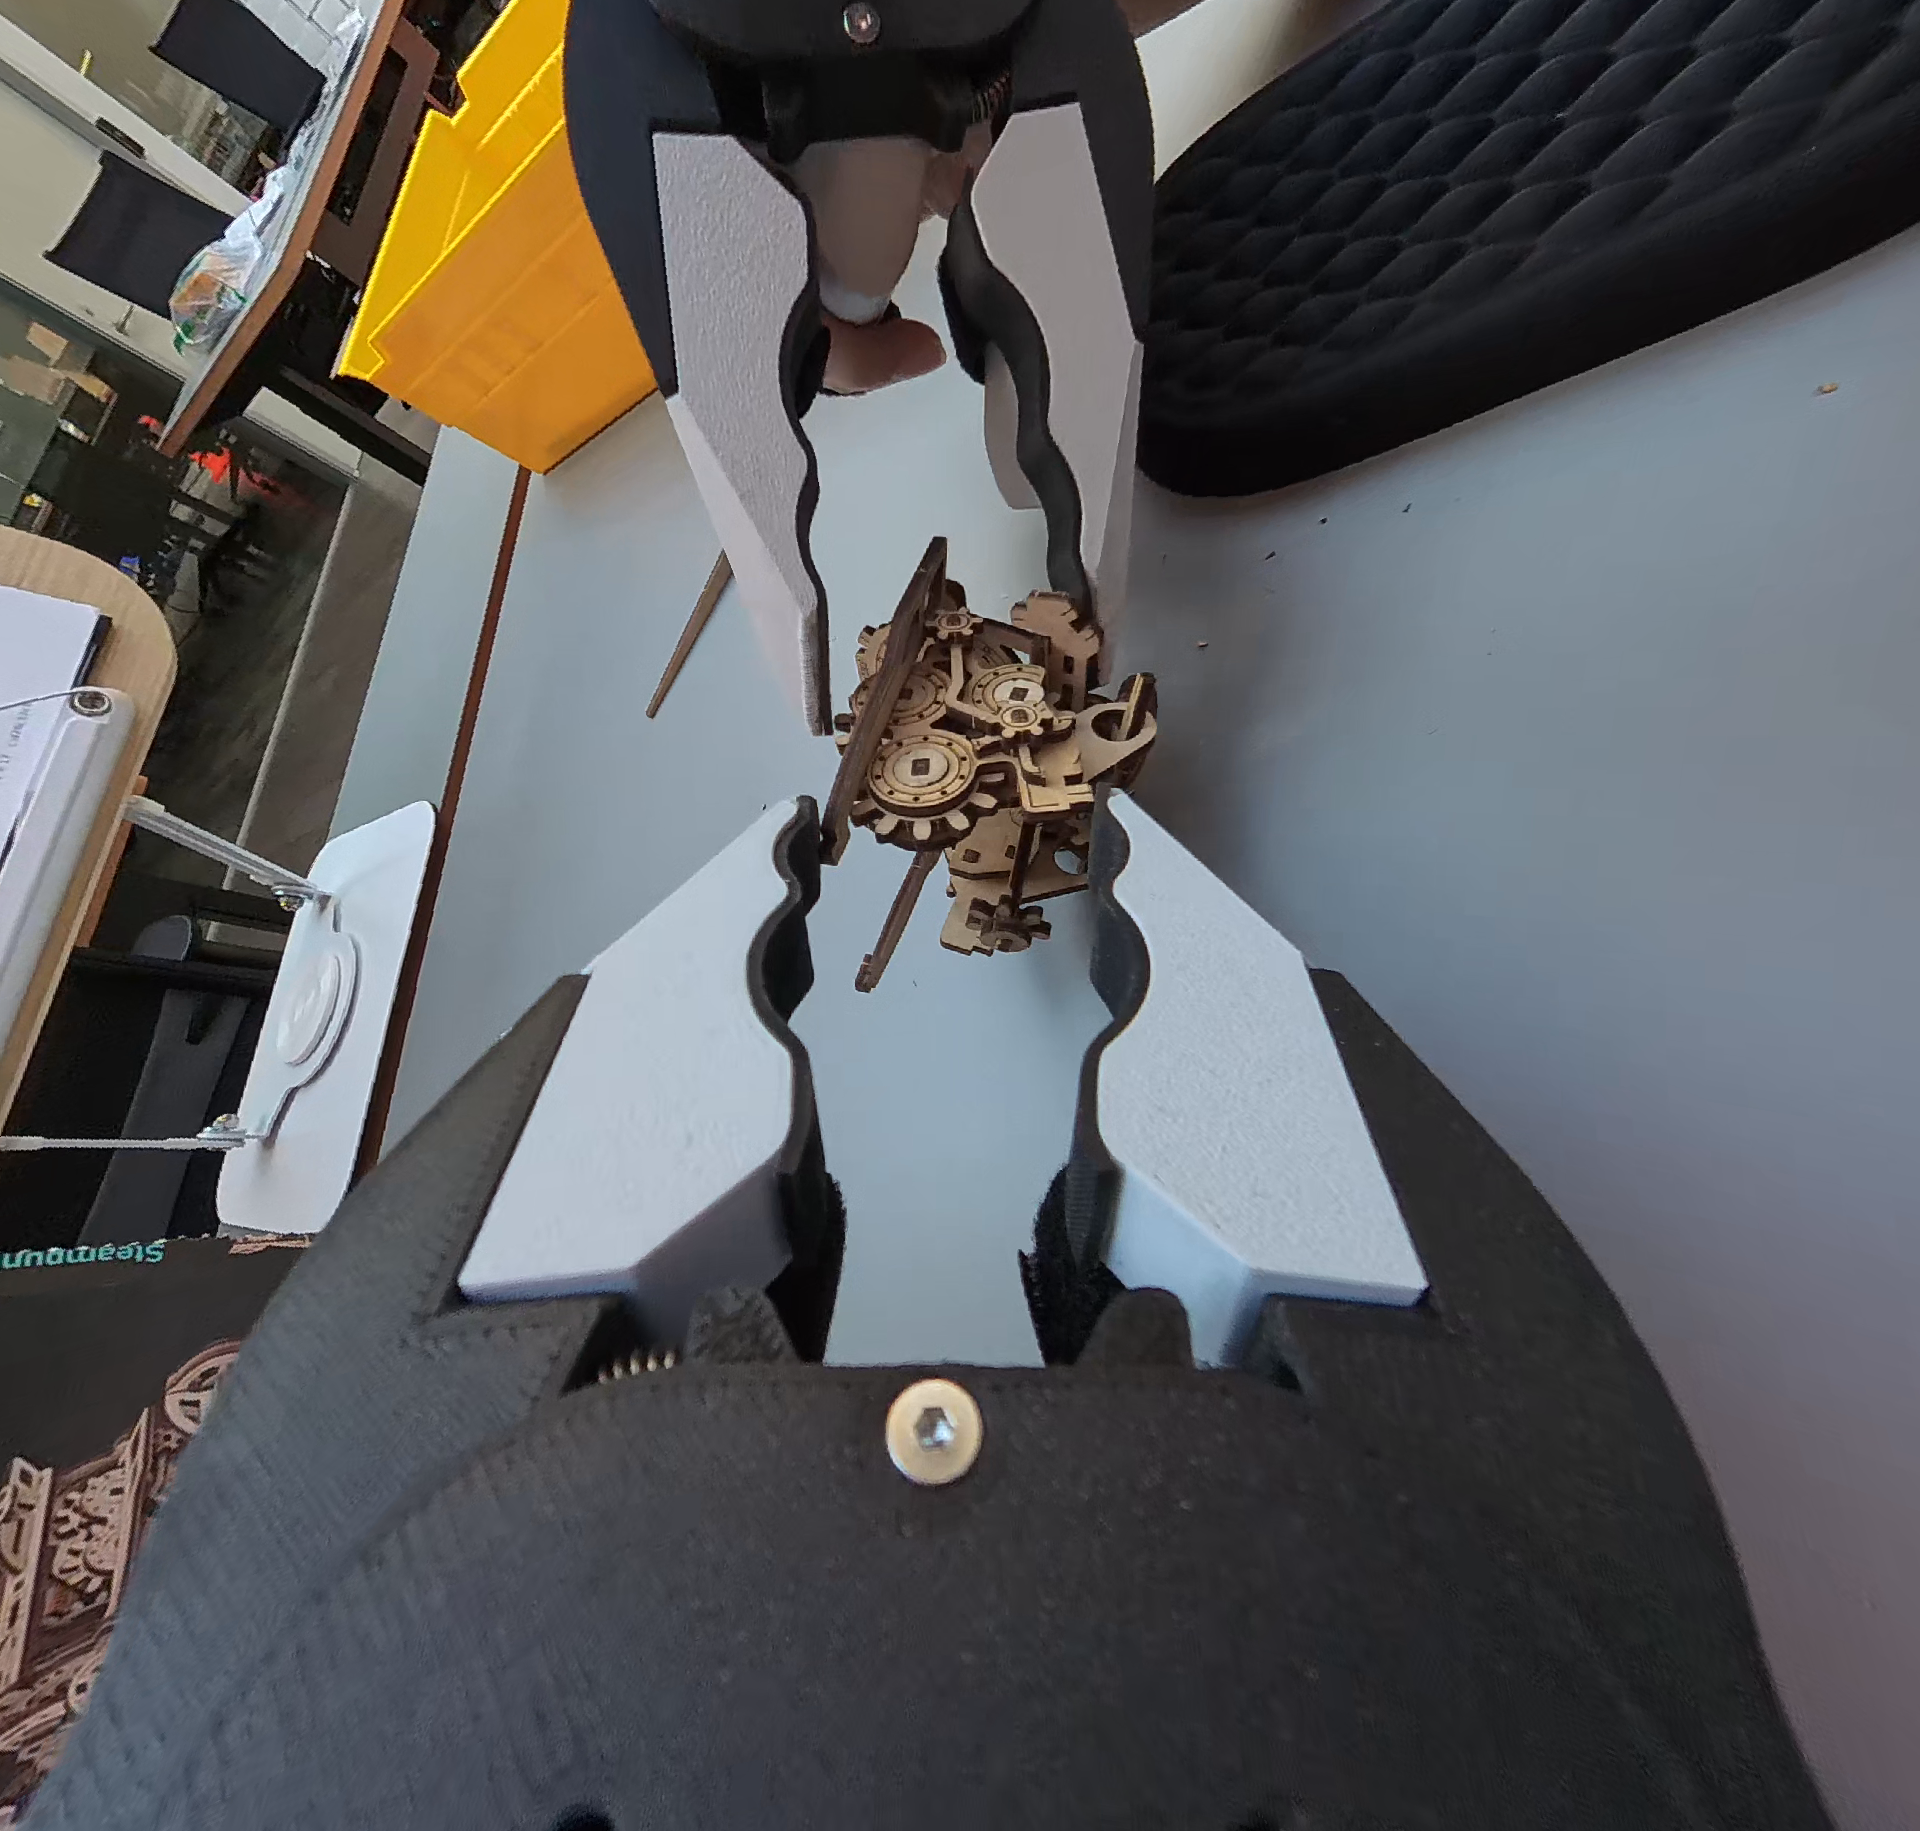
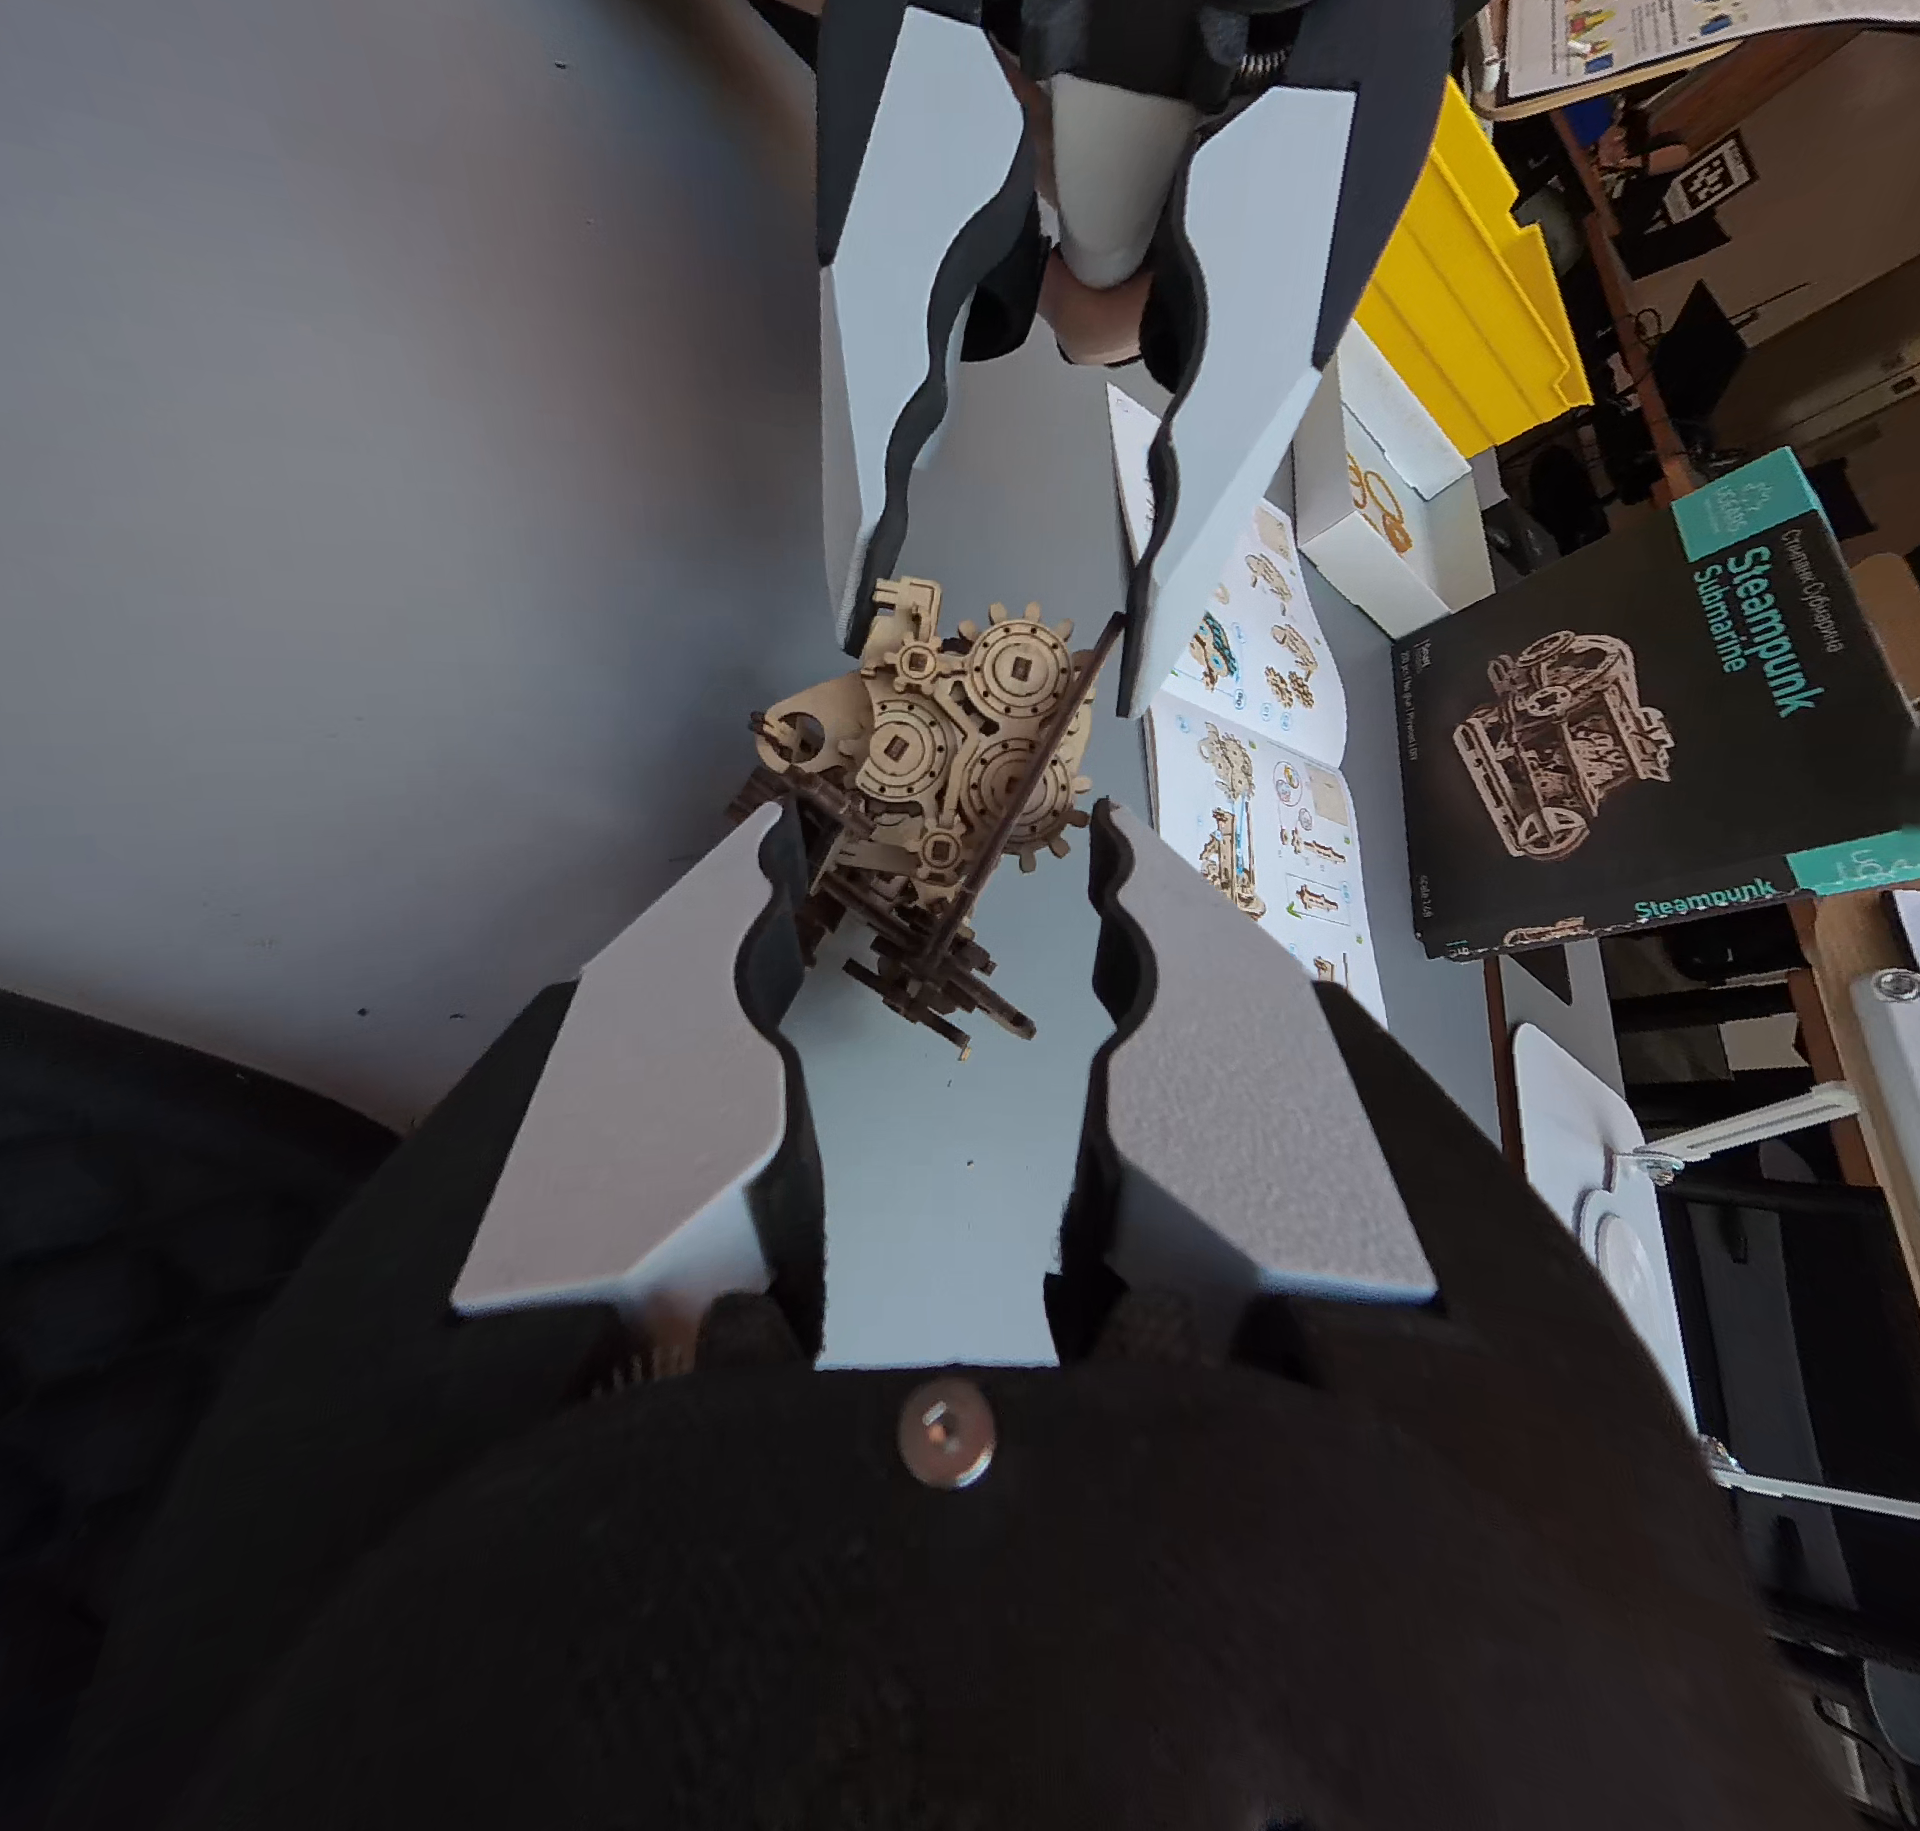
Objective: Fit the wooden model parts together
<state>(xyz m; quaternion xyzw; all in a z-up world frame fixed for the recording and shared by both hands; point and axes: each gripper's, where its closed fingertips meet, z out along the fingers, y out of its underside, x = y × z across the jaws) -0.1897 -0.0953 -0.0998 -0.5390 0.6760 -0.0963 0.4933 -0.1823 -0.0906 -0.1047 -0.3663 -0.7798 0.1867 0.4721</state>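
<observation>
Right now the wooden model [image 1: 987, 773], a cluster of pale gears on a dark-edged frame, hangs above the grey table [image 1: 1558, 846] between two grippers that face each other tip to tip. The left gripper [image 1: 951, 825] has its fingers spread about as wide as the model, one pad at a thin dark side plate [image 1: 883, 701] and the other against the frame's far side; it appears to be lightly clamped on the model, though true contact is hard to confirm. The right gripper [image 2: 935, 836] also brackets it, its left pad against the dark strips at the model's underside while its right pad stands a little clear of the gear teeth, so I cannot tell whether it is gripping. The model's long axis runs roughly along the line between the two grippers, gear faces turned up toward the cameras, with the side plate tilted beside them. To seat that plate well, I judge one gripper should hold the frame firm while the other presses squarely, avoiding the gear teeth. Farther out lie an instruction sheet [image 2: 1247, 742], a dark kit box [image 2: 1621, 742], yellow bins [image 1: 488, 254] and a black cushion [image 1: 1538, 202].
</observation>
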